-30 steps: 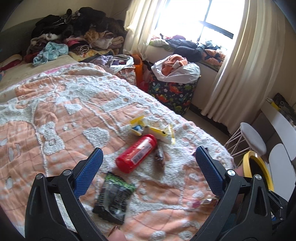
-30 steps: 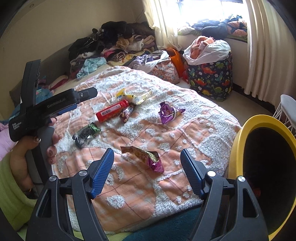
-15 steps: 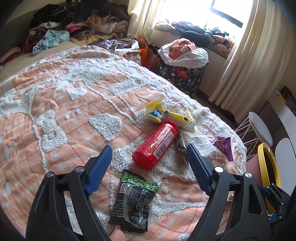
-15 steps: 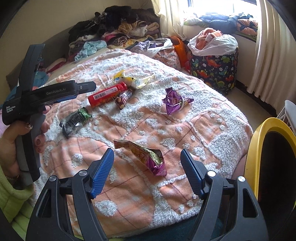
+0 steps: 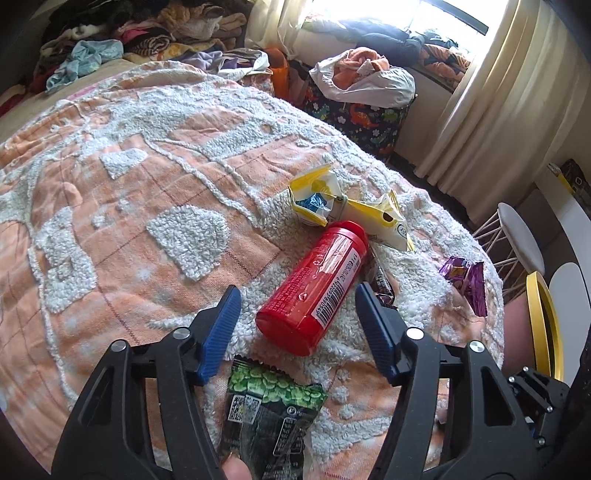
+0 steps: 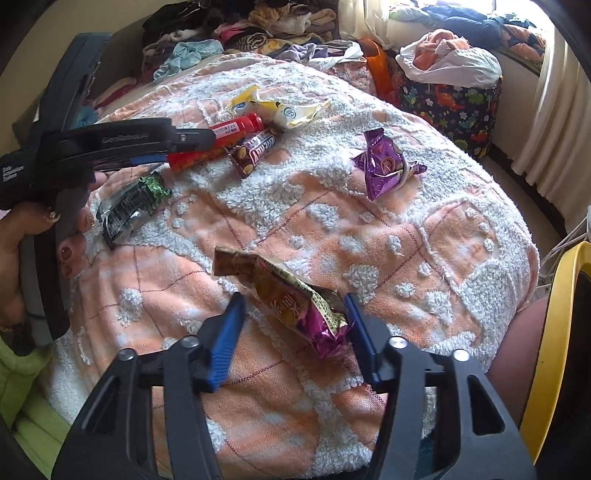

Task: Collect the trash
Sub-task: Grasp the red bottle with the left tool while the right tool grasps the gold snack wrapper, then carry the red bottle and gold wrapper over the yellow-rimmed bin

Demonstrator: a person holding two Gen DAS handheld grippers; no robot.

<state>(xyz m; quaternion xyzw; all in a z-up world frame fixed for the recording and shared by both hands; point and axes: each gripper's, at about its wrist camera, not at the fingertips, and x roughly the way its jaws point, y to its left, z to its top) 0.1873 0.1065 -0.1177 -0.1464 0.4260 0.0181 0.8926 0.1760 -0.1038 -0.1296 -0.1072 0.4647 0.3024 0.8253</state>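
Note:
Trash lies on an orange and white bedspread. My left gripper is open, its blue pads either side of the base of a red bottle, not touching. A green and black packet lies just below it. A yellow wrapper lies beyond the bottle. My right gripper is open around a crumpled purple and gold wrapper. The left gripper also shows in the right wrist view, over the red bottle. A brown chocolate bar and a purple wrapper lie further off.
A yellow-rimmed bin stands at the bed's right edge. A dinosaur-print laundry basket full of clothes stands by the curtain. Clothes are piled at the bed's far end. A white stool stands at the right.
Both grippers moved forward and down toward the bed. The left one closed in around the red bottle's base. The right one came around the purple and gold wrapper. Both narrowed a little.

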